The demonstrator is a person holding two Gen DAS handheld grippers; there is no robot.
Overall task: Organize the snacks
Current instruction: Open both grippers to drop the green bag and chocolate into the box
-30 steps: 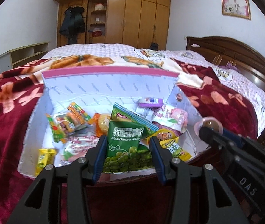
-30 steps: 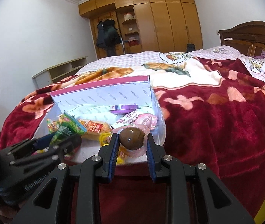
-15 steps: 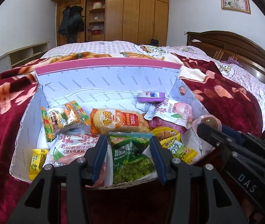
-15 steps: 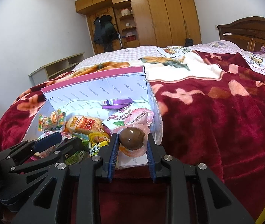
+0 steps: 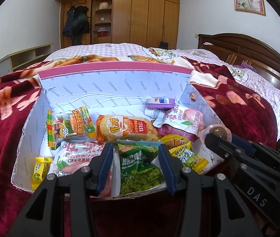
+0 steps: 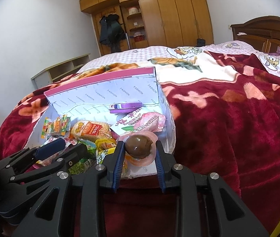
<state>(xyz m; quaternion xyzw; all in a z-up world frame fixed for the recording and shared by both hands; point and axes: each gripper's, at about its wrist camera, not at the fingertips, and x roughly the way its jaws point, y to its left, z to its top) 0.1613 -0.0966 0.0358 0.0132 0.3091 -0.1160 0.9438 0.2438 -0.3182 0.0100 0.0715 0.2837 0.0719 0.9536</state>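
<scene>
The right gripper (image 6: 138, 153) was squeezed shut on a brown egg in a clear wrapper (image 6: 139, 145), just above the box's (image 5: 108, 90) near right corner. The egg looked smooth and slippery, and its thin wrapper was soft, so the round middle seemed the best place to hold it. A hard squeeze might squash it.

The left gripper (image 5: 136, 165) hung over the green pea bag (image 5: 140, 169) at the box's near edge, partly open. Its pads seemed not to press the bag, though that was hard to see. The bag looked light and crinkly.
</scene>
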